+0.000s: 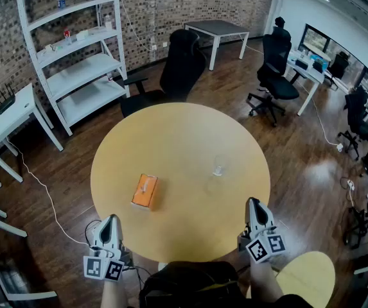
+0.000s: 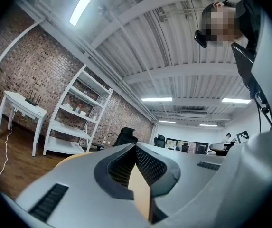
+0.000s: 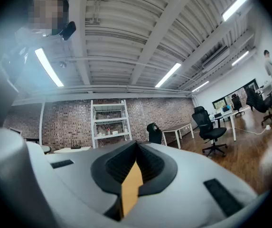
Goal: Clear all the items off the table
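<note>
Pale yellow round table [image 1: 184, 133] carried two things to clear: an orange box [image 1: 145, 191] just ahead and slightly right of the left claw [image 1: 111, 219], and a clear glass [image 1: 219, 167] ahead and to the left of the right claw [image 1: 253, 203]. Both claws were parked at the table's near edge, apart from the items, probably because neither pickup had begun. Each claw's jaws were pressed fully together, gripping nothing and touching neither item
</note>
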